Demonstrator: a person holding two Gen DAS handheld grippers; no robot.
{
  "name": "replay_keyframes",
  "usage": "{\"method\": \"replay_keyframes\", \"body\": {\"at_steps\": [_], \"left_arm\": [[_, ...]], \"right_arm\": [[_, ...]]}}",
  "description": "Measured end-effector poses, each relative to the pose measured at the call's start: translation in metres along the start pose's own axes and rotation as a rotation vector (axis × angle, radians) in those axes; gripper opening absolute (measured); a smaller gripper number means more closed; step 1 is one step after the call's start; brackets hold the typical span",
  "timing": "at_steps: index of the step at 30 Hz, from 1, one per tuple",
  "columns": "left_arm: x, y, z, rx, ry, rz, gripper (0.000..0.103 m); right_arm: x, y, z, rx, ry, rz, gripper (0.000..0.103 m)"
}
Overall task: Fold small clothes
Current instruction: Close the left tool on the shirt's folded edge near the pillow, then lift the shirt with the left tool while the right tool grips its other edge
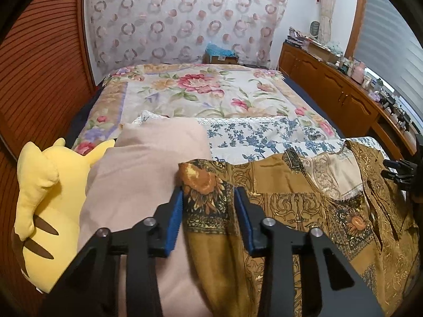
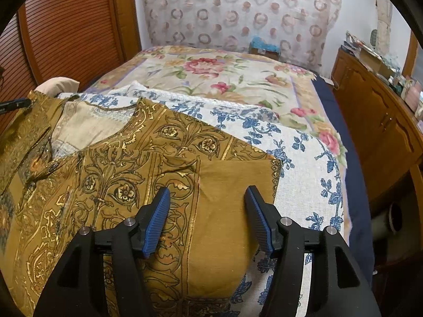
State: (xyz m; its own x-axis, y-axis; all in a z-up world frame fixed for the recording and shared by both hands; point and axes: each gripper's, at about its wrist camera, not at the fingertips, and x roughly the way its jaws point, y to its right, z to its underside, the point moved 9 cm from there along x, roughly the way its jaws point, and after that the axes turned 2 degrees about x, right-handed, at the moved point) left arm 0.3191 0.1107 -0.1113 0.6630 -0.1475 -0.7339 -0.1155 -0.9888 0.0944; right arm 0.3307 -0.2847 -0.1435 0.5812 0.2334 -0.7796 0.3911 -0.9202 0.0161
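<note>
Both grippers tilt down: left gripper [image 1: 208,192] pinching ochre garment [image 1: 290,185], right gripper [image 2: 207,194] wide.

Ahead of me the flowered bedspread [image 1: 211,92] lies bare to the far wall, open room for either hand. On my left the pink pillow [image 1: 148,163] and the yellow plush [image 1: 47,206] crowd the edge against the slatted door [image 1: 45,79]. On my right the cabinet [image 2: 383,132] hems the narrow aisle.
</note>
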Motion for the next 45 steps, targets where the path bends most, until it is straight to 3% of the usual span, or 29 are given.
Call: {"method": "replay_keyframes", "body": {"at_steps": [4, 8, 14, 19, 24, 30, 32, 33, 38, 45], "left_arm": [[0.001, -0.002, 0.000, -0.004, -0.001, -0.003, 0.036], [0.001, -0.002, 0.000, -0.003, 0.000, -0.004, 0.019], [-0.005, 0.002, 0.001, -0.002, 0.018, 0.031, 0.003], [-0.021, 0.014, -0.002, 0.015, 0.060, 0.051, 0.002], [-0.037, 0.024, -0.007, 0.028, 0.102, 0.078, 0.002], [-0.052, 0.037, -0.006, 0.033, 0.134, 0.104, 0.001], [-0.059, 0.042, -0.005, 0.036, 0.145, 0.112, 0.001], [-0.063, 0.044, -0.004, 0.037, 0.153, 0.116, 0.001], [-0.090, 0.047, 0.003, 0.046, 0.183, 0.100, 0.001], [-0.143, 0.047, 0.015, 0.045, 0.281, 0.096, 0.001]], "right_arm": [[0.000, -0.004, 0.001, -0.011, -0.004, -0.005, 0.069], [0.002, -0.002, 0.002, 0.005, -0.014, 0.014, 0.082], [0.001, 0.001, 0.002, 0.013, -0.035, 0.009, 0.082], [0.000, 0.016, -0.001, 0.044, -0.060, 0.049, 0.079], [-0.001, 0.032, -0.001, 0.083, -0.074, 0.034, 0.070], [-0.001, 0.024, -0.005, 0.067, -0.075, 0.000, 0.042], [-0.002, 0.015, -0.005, 0.061, -0.083, -0.038, 0.009], [-0.003, 0.011, -0.005, 0.068, -0.091, -0.058, 0.004], [-0.036, 0.002, -0.015, 0.081, 0.004, -0.076, 0.002], [-0.114, -0.020, -0.024, 0.072, 0.170, -0.113, 0.002]]}}
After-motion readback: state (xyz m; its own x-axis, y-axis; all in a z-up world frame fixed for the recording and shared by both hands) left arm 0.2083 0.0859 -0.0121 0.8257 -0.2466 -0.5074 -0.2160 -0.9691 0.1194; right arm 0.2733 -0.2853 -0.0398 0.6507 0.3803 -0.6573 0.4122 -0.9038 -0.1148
